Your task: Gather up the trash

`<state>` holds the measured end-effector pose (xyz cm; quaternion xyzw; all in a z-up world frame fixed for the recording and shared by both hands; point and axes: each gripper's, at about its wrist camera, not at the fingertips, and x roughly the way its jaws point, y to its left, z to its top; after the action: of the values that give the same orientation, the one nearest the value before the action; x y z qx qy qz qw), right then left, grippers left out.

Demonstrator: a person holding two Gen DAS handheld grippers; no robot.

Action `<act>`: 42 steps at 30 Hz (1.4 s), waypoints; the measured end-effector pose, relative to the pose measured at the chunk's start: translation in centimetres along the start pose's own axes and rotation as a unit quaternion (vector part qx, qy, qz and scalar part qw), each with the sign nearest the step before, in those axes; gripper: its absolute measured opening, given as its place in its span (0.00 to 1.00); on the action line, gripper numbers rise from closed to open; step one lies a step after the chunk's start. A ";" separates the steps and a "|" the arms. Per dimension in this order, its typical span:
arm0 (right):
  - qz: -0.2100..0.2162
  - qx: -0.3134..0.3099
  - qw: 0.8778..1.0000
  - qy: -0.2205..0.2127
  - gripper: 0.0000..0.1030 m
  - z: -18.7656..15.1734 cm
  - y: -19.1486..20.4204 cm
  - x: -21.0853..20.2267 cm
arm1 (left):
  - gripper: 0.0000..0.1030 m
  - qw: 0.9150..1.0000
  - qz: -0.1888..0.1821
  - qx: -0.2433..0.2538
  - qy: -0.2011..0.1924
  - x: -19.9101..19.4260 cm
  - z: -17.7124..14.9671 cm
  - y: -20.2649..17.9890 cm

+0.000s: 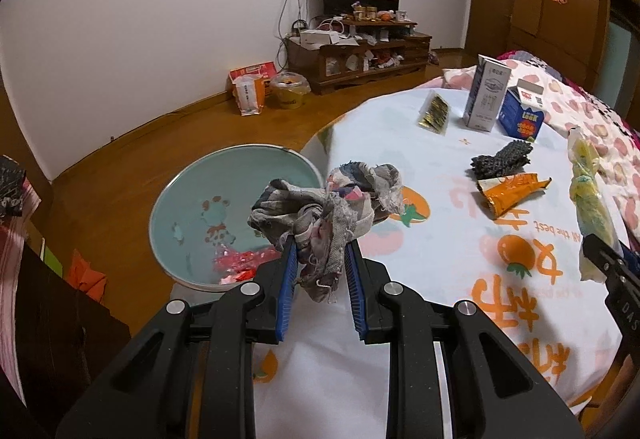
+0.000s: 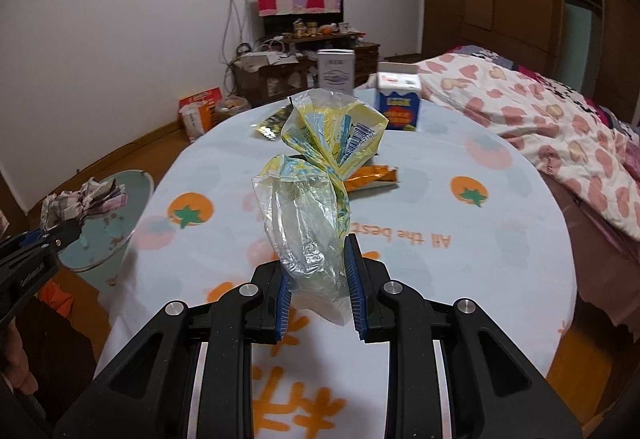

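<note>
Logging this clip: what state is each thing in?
Left gripper: shut on rag, lifted.
Right gripper: shut on plastic bag, lifted.
Basin: holds red scraps.
Orange wrapper: lying on table.
Two cartons: upright.

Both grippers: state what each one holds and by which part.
Left gripper grips the crumpled grey patterned cloth scrap by its lower tail. Right gripper grips the clear-and-yellow plastic bag near its bottom end.

The plastic bag (image 2: 316,199) is hiding most of the orange wrapper (image 2: 372,175) behind it. The picture's right edge is cutting off the right gripper (image 1: 616,271), and the blue carton (image 2: 399,101) is blurring.
</note>
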<state>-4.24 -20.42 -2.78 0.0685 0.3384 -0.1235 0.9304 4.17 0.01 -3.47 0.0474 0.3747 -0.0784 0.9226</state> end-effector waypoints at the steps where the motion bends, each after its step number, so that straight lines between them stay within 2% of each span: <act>1: 0.004 -0.004 1.000 0.001 0.25 0.0 0.5 0.0 | 0.23 1.000 0.002 -0.001 -0.001 0.0 0.0 0.1; 27: 0.082 -0.068 0.994 0.004 0.25 1.8 8.5 1.5 | 0.23 0.997 0.041 -0.065 -0.009 0.0 0.9 6.7; 42: 0.127 -0.105 0.986 0.011 0.25 2.8 13.9 3.2 | 0.23 0.992 0.081 -0.097 0.007 1.8 1.0 10.3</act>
<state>3.73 -8.22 -2.12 0.0144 0.3484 0.0325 0.9367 7.95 9.84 -3.70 -0.0117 0.3819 0.0338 0.9235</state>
